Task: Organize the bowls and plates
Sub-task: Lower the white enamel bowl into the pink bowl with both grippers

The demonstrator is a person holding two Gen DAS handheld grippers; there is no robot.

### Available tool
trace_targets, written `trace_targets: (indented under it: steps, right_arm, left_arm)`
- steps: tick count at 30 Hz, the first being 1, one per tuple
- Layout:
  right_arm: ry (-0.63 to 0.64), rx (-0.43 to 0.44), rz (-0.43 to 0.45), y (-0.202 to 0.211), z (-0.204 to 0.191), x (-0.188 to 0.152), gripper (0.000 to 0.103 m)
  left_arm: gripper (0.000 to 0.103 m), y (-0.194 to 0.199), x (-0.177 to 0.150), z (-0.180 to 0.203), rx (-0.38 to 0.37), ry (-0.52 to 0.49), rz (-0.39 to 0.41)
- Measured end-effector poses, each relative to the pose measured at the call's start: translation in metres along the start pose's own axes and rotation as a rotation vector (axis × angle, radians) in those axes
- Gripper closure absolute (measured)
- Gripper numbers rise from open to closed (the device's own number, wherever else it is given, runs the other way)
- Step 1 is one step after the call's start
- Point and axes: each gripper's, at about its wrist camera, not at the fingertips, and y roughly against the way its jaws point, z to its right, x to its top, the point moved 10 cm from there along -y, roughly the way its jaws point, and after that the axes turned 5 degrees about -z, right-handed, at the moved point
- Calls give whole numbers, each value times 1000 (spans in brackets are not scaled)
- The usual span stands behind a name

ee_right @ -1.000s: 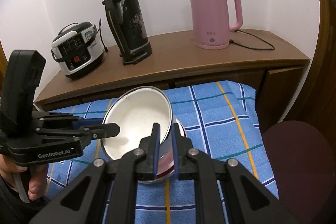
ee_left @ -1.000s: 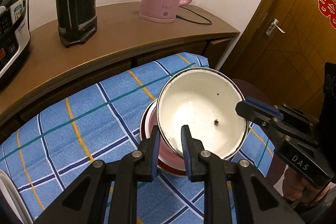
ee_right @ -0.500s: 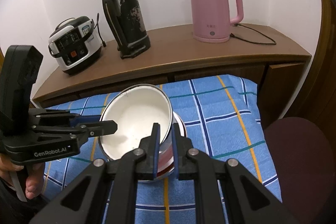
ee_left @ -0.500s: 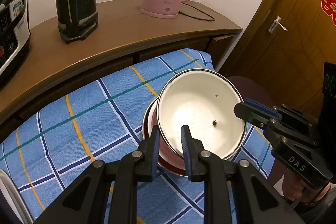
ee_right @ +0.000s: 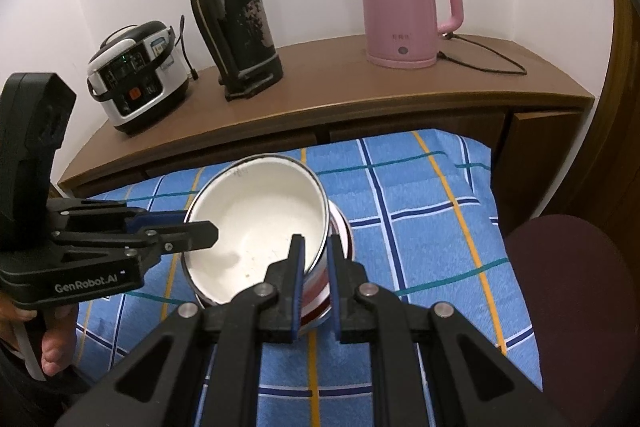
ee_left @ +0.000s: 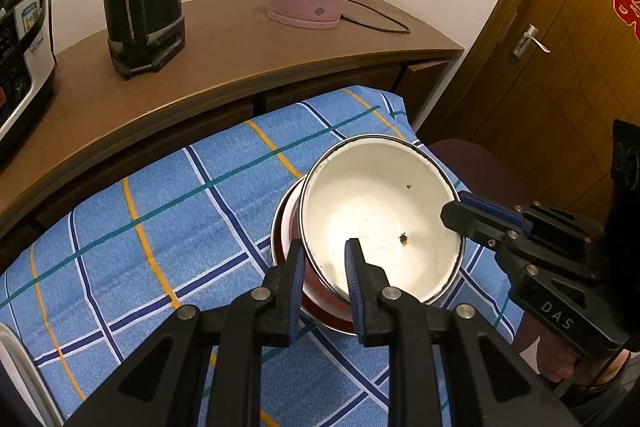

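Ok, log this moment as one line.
left gripper: shut on white bowl rim | right gripper: shut on opposite rim | bowl: tilted over pink bowl | surface: blue plaid cloth

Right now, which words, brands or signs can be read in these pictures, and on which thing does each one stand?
"GenRobot.AI": body of the black left gripper.
"DAS": body of the black right gripper.
Red ornamental sign on the brown wooden door: a character, not readable.
Small print on the pink electric kettle: too blurred.
Panel on the black and silver rice cooker: too small.

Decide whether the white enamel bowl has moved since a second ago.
Yes, slightly: the white enamel bowl now shows its far rim clear of the teal cloth stripe, so it has shifted nearer the camera.
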Motion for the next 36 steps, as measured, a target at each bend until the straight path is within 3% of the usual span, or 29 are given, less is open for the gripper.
trace_targets:
  steps: [36]
  right_arm:
    - [-12,4,-28,-11,6,-7,92]
  left_arm:
    - [81,-12,-2,2,5,-9,-28]
